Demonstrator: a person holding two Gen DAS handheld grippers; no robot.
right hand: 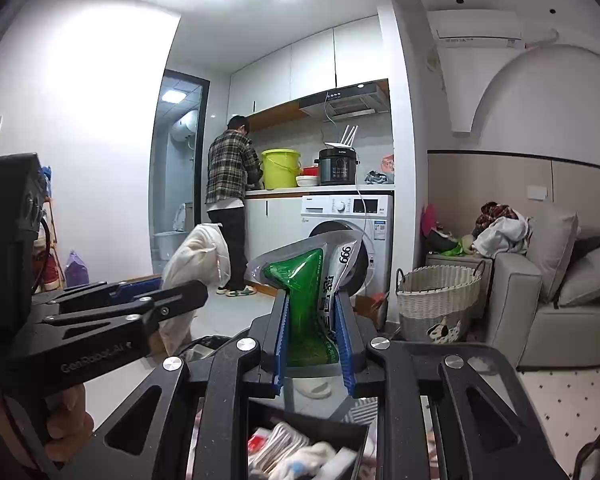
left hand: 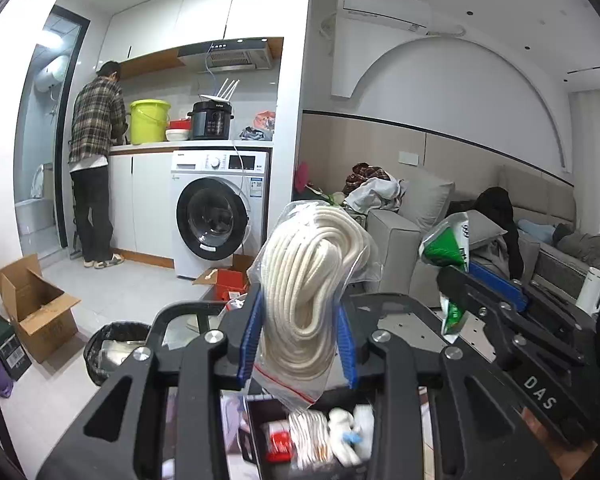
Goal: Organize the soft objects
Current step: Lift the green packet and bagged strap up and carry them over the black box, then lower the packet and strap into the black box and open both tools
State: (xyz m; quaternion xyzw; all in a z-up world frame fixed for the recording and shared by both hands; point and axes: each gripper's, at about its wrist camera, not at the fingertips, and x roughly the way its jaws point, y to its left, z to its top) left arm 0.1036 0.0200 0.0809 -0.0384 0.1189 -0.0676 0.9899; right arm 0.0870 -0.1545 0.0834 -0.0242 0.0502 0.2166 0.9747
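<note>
Two grippers, both loaded and held up in the air above a dark bin (left hand: 260,424). Left gripper (left hand: 300,336): blue pads clamped on a clear zip bag of white rope (left hand: 312,280), coil standing upright between the jaws, bag's red zip edge hanging below them. Right gripper (right hand: 312,332): jaws closed on a green-and-silver sachet (right hand: 308,276) marked "999", top of the pack sticking up past the fingertips.

Cross views agree: the left wrist camera sees the right gripper (left hand: 480,280) to its right with the sachet (left hand: 448,248) in it; the right wrist camera sees the left gripper (right hand: 156,300) to its left with the rope bag (right hand: 196,264) in it. The two are near each other, not touching.

Bin sits directly below both, blurred; it holds white soft items (left hand: 344,432) and something red (left hand: 278,444), can't tell more.

Background: washing machine (left hand: 220,212) under the kitchen bench (left hand: 192,145), person in a plaid shirt (left hand: 94,160) at that bench, wicker basket (right hand: 436,300) beside a grey sofa (right hand: 560,300), open cardboard box (left hand: 36,304) on the floor.
</note>
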